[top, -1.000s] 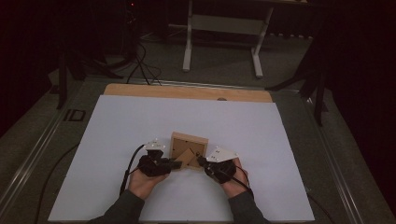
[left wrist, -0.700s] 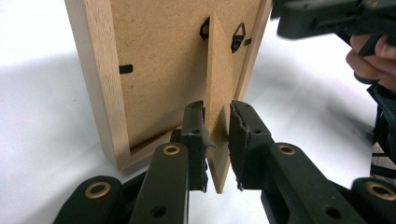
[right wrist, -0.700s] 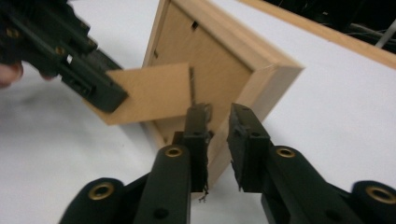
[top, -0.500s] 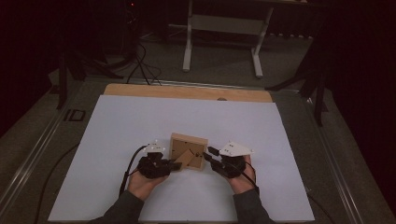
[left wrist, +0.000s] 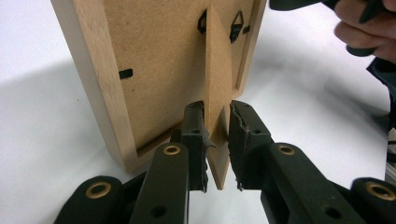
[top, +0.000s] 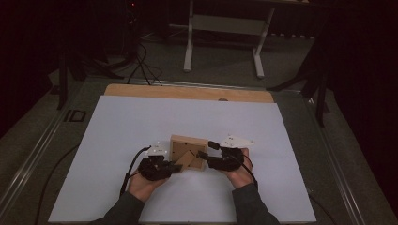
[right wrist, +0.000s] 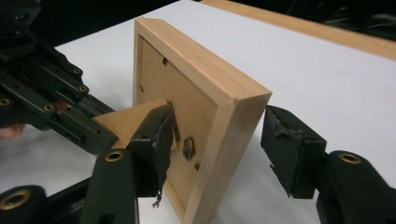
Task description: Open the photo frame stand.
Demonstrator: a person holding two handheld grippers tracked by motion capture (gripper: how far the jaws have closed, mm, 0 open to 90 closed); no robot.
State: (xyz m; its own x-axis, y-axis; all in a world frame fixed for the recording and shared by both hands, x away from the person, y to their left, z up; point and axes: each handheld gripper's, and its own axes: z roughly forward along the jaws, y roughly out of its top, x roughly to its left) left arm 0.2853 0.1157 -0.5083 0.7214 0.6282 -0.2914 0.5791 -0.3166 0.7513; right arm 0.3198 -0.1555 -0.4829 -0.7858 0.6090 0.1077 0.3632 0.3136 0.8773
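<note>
Grippers first: your left gripper (left wrist: 215, 140) is closed on the fold-out stand (left wrist: 217, 93) of the picture frame (left wrist: 159, 70), one pad flat on each face of that thin board near its lower tip. Your right gripper (right wrist: 215, 149) straddles the frame's corner with its jaws wide; they have just been opening, and neither pad presses the wood. One pad stands at the backing side, close to the hanger, the other just clear of the outer edge.

Frame: one wooden picture frame stands upright on its edge, back panel toward you, on the white table sheet (top: 141, 122). It lies between the two grippers, nearer the table's near edge than the far one and roughly midway between the left and right edges. The stand juts from the back toward your left gripper.

Fittings counted on the back: one stand, one metal hanger (right wrist: 188, 148), and small black retaining clips, of which three can be made out in the left gripper view.

Surroundings: a bare wooden strip (top: 187, 93) runs along the table's far edge beyond the sheet. A white metal stand (top: 223, 28) stands on the floor behind the table, well apart. One cable (top: 133, 164) trails from your left gripper toward the near edge. Nothing on the sheet blocks either gripper.
</note>
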